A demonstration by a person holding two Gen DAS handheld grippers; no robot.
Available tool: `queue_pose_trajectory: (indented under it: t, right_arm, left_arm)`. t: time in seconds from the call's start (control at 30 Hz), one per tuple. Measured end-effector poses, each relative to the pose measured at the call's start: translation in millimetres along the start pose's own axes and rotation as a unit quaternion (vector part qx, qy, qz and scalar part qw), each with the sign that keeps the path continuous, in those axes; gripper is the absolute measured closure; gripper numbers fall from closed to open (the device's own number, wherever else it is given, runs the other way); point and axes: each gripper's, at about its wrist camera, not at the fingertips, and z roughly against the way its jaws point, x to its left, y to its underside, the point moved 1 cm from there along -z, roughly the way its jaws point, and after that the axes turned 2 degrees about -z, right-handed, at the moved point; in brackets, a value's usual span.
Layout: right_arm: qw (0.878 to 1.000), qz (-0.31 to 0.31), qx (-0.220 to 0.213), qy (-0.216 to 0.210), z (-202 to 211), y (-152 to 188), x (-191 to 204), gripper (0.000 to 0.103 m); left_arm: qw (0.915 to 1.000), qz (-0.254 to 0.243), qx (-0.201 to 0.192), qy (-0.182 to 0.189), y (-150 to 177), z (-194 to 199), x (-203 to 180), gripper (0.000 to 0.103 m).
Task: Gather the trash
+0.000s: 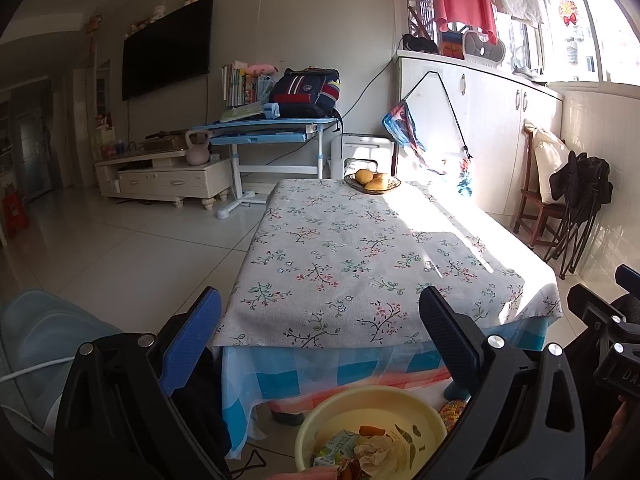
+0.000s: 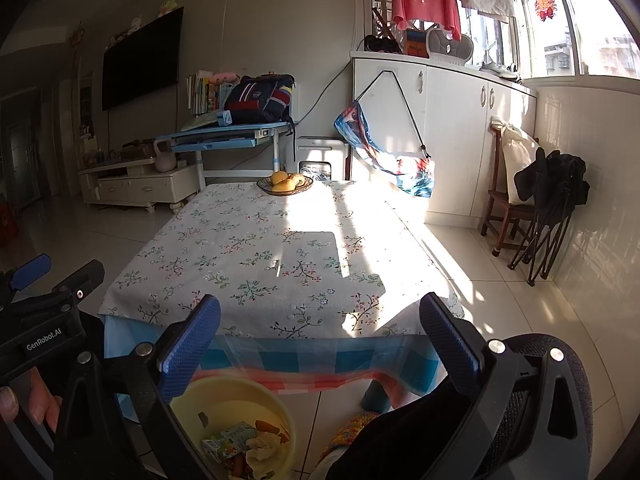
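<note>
A yellow basin stands on the floor in front of the table. It holds trash: a green carton, crumpled paper and orange peel. My left gripper is open and empty, held above the basin and facing the table. My right gripper is open and empty too, beside the left one. The floral tablecloth covers the table.
A wicker bowl of fruit sits at the table's far edge. A blue desk with a backpack and a TV stand are beyond. A wooden chair and a folded chair stand by the right wall.
</note>
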Motion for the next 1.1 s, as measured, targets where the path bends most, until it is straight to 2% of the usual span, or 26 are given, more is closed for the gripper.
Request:
queue_pose_trajectory:
  t: [1.1]
  right_arm:
    - [1.000, 0.001, 0.001, 0.000, -1.0, -0.7, 0.5, 0.008]
  left_arm:
    - [1.0000, -0.003, 0.000, -0.005, -0.6, 0.3, -0.3, 0.007]
